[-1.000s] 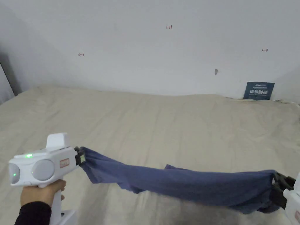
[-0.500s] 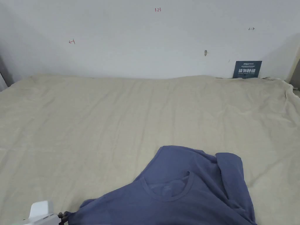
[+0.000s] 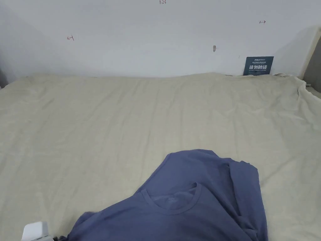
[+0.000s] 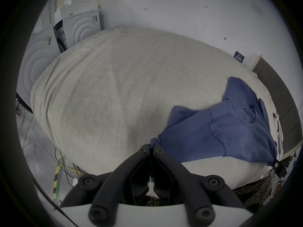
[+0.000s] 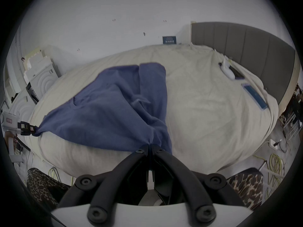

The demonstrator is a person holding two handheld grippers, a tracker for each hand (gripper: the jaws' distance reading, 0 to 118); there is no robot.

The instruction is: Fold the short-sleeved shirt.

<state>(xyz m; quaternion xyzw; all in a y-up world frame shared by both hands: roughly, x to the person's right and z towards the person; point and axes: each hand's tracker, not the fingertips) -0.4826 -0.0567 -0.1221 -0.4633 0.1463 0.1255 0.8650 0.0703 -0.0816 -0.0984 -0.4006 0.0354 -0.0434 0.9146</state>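
A blue short-sleeved shirt [image 3: 194, 200] lies partly spread on the bed's near edge, its round neckline facing up and its right side bunched in folds. My left gripper [image 4: 151, 146] is shut on one corner of the shirt [image 4: 213, 129] at the bed's front edge. My right gripper [image 5: 150, 146] is shut on the other corner, where the shirt [image 5: 106, 109] gathers into a tight bunch. In the head view the white top of the left gripper [image 3: 34, 232] peeks in at the bottom left. The left gripper [image 5: 31, 129] also appears far left in the right gripper view.
The beige bed sheet [image 3: 125, 125] stretches wide to a white wall. A dark blue sign [image 3: 258, 65] leans at the back right. A grey headboard [image 5: 246, 53] and flat devices [image 5: 254, 96] sit on the bed's right side. Cables [image 4: 62, 161] lie on the floor.
The shirt, stretched in the air between both grippers a second ago, now lies laid out on the bed. Both grippers have dropped toward the bed's near edge.
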